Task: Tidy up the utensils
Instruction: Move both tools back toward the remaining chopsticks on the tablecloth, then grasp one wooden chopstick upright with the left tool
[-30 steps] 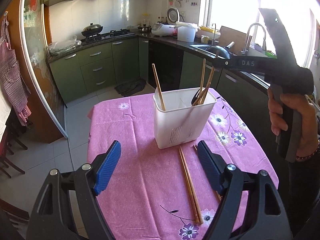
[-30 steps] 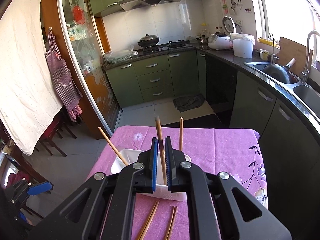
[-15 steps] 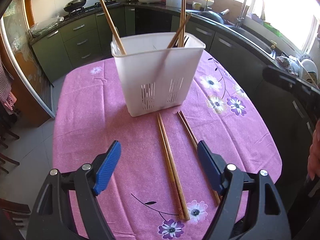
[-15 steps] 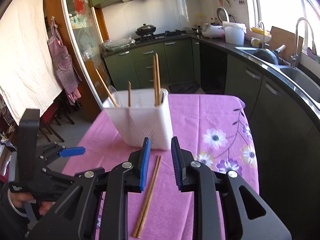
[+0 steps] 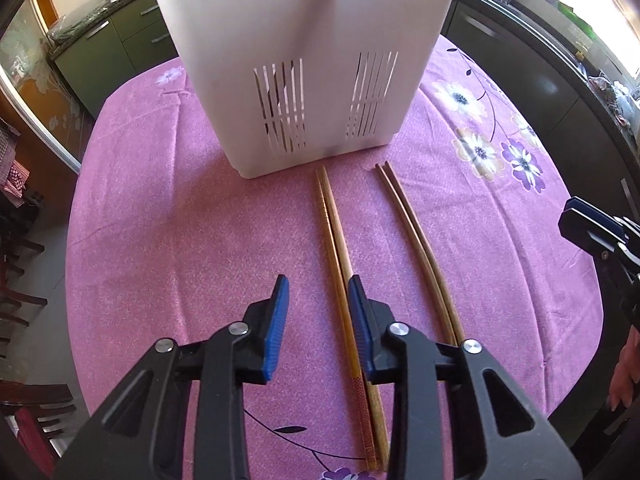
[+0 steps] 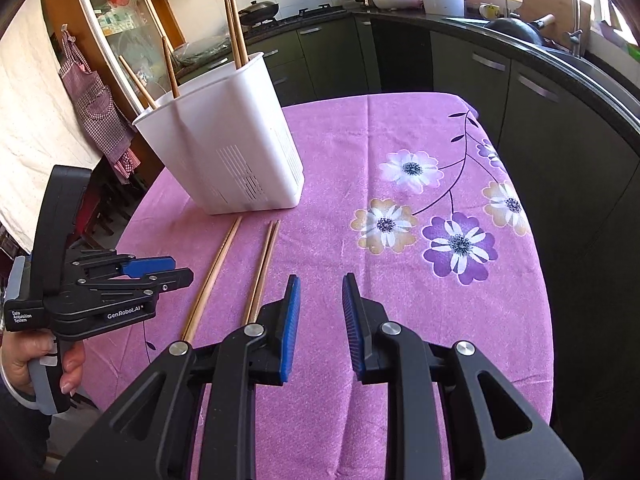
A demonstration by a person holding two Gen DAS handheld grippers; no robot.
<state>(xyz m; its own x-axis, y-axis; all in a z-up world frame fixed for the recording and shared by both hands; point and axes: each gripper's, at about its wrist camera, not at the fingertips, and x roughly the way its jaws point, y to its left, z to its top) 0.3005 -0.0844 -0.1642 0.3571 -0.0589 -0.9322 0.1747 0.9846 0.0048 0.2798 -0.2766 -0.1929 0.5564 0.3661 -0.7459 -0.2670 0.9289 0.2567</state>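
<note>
The left hand-held gripper [image 5: 316, 304] points steeply down at the table [image 5: 160, 240], and its jaws are closing. The nearer pair of chopsticks [image 5: 334, 240] runs between the blue pads, close to the right one. The pads do not appear to press on the wood yet, though the fisheye view makes contact hard to judge. This straddle across the shafts suits a pinch near the thick end.

The right hand-held gripper [image 6: 318, 312] is partly spread and holds nothing. Only pink flowered tablecloth [image 6: 400, 280] lies between its pads. The second pair of chopsticks [image 6: 262, 268] lies just left of its left pad, so a short sideways shift would be needed to straddle it.

Both pairs lie side by side, with their tips near the foot of the white utensil holder [image 6: 224, 152]. Several chopsticks [image 6: 236, 28] already stand in the holder, leaning on its rim.

Open cloth lies on both sides of the two pairs. The right table edge is well apart from them. The two grippers work close together, so their bodies could collide on lifting.
</note>
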